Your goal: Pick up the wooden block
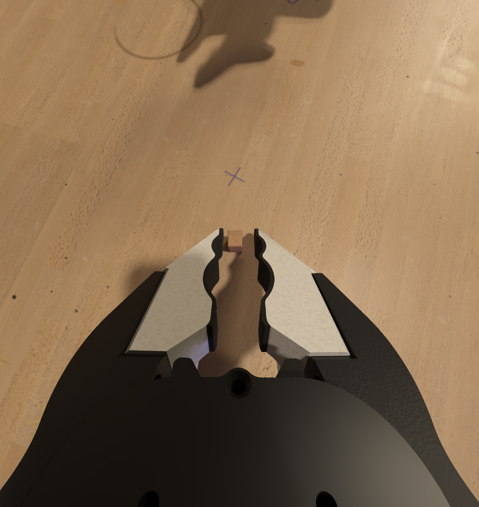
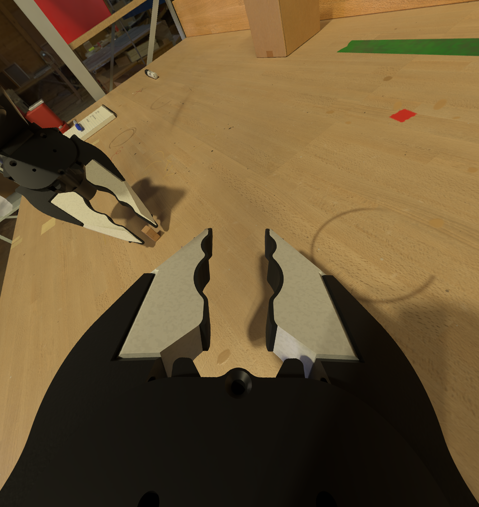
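Note:
A small light wooden block (image 1: pixel 234 241) lies on the wooden table between the tips of my left gripper (image 1: pixel 238 236). The jaws are open, with a narrow gap on the left of the block and a wider one on the right. In the right wrist view the block (image 2: pixel 151 233) shows between the left gripper's (image 2: pixel 150 233) two fingertips, low at the table. My right gripper (image 2: pixel 238 236) is open and empty, hovering above the table to the right of the block.
A blue X mark (image 1: pixel 234 176) and a drawn circle (image 1: pixel 156 30) lie ahead of the block. A large wooden box (image 2: pixel 281 26), green tape (image 2: pixel 414 46), a red patch (image 2: pixel 403 115) and a notepad (image 2: pixel 94 120) near the table's left edge show in the right wrist view.

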`<state>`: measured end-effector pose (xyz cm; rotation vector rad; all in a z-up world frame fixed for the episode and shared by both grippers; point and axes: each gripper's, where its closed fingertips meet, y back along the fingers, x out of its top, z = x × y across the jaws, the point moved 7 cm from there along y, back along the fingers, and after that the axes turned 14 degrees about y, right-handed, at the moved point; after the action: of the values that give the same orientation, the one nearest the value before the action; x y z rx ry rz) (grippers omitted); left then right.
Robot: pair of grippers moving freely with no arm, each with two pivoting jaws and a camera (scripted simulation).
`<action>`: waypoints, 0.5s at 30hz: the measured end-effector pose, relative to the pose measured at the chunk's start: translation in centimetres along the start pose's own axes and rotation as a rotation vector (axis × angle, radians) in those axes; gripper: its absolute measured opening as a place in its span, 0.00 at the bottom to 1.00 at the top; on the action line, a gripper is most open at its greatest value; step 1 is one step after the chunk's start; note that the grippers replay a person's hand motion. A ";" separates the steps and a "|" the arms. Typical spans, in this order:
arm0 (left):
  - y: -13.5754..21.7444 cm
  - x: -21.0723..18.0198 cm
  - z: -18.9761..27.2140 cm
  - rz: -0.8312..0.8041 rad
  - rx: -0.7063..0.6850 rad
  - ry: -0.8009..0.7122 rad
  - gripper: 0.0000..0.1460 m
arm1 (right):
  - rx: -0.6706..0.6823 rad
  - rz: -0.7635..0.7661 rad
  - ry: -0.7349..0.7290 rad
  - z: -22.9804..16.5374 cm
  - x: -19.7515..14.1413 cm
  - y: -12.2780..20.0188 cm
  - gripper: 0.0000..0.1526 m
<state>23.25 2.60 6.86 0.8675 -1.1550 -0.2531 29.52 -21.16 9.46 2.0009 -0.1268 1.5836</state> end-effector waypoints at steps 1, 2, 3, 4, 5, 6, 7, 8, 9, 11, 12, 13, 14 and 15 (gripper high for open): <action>0.0 0.0 0.0 -0.001 0.002 -0.002 0.15 | -0.001 0.000 0.002 0.0 0.0 0.0 0.25; 0.0 0.0 0.0 -0.002 0.004 -0.004 0.15 | -0.002 0.001 0.002 0.0 0.0 0.0 0.25; 0.0 0.0 0.0 -0.003 0.007 -0.006 0.15 | -0.001 0.001 0.002 0.0 0.0 0.1 0.25; 0.0 0.0 0.0 -0.005 0.009 -0.008 0.15 | -0.001 0.001 0.001 0.0 0.0 0.1 0.25; 0.0 0.0 0.0 -0.005 0.012 -0.010 0.15 | -0.002 0.000 0.002 0.0 0.0 0.1 0.25; 0.0 0.0 0.1 -0.005 0.014 -0.012 0.15 | -0.004 0.000 0.003 -0.1 0.0 0.1 0.25; 0.0 0.0 0.1 -0.005 0.015 -0.013 0.15 | -0.005 -0.001 0.005 -0.1 0.0 0.1 0.25; 0.0 0.1 0.0 -0.003 0.016 -0.013 0.15 | -0.005 -0.003 0.006 -0.1 0.0 0.1 0.25; 0.1 0.1 0.0 -0.002 0.018 -0.013 0.15 | -0.004 -0.004 0.008 -0.1 0.0 0.1 0.25; 0.1 0.1 0.0 0.000 0.020 -0.010 0.15 | -0.004 -0.006 0.010 -0.1 0.0 0.0 0.25; 0.1 0.1 0.0 0.001 0.021 -0.010 0.15 | -0.005 -0.007 0.011 -0.1 0.0 0.0 0.25; 0.1 0.1 0.0 0.000 0.020 -0.010 0.15 | -0.004 -0.007 0.011 -0.1 0.0 0.0 0.25; 0.1 0.1 0.0 -0.001 0.022 -0.011 0.15 | -0.003 -0.008 0.009 -0.1 0.0 0.0 0.25; 0.1 0.0 -0.1 -0.002 0.023 -0.011 0.15 | -0.002 -0.008 0.008 -0.1 -0.1 0.0 0.25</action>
<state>23.29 2.66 6.94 0.8888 -1.1694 -0.2468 29.39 -21.12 9.43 1.9914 -0.1169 1.5853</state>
